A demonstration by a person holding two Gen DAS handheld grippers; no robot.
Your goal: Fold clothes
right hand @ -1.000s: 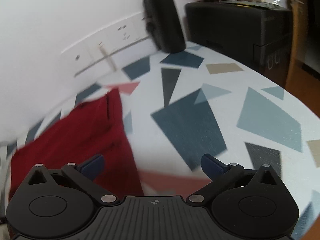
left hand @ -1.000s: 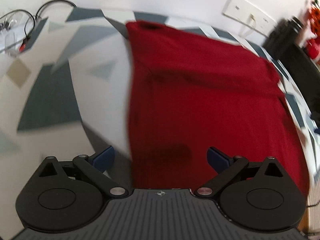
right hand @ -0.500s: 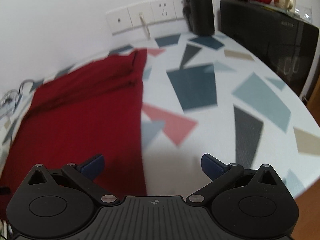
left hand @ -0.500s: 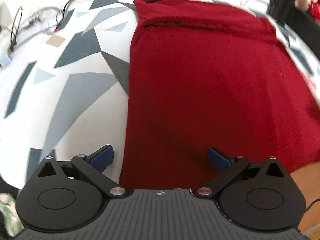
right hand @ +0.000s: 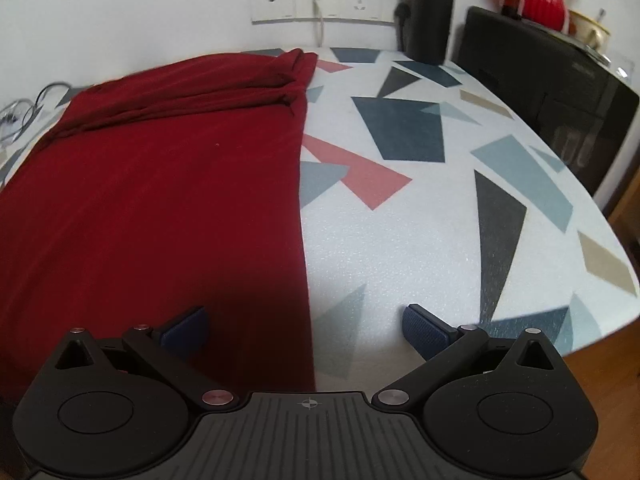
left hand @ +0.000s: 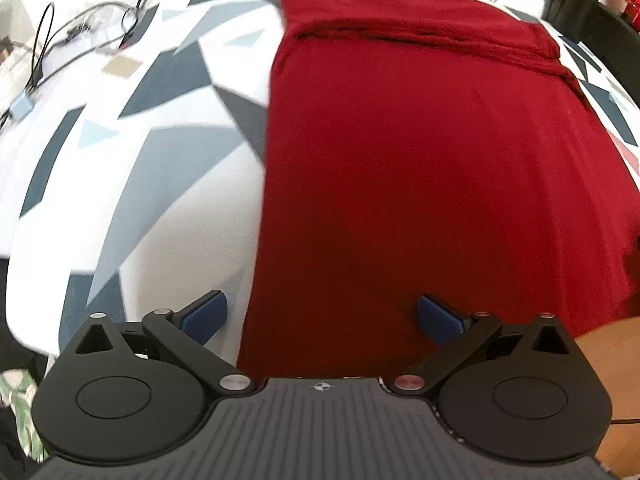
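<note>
1. Left gripper [left hand: 319, 316] hangs wide open and empty above the near left edge of the red garment [left hand: 420, 168].
2. Right gripper [right hand: 305, 326] is spread just as wide, empty, straddling the garment's right edge.
3. Garment lies flat on the patterned table [right hand: 420, 240], its far end bunched in folds.
4. Beyond the garment: black bottle [right hand: 428, 12] and wall sockets [right hand: 320, 2].

Bright, even indoor light, no glare. Soft shadow on red garment [right hand: 248, 320] just ahead of right gripper [right hand: 306, 326]. Motion smear on tablecloth [left hand: 132, 160] in left view; right view sharper. Strong fisheye bending and dark corners throughout.
</note>
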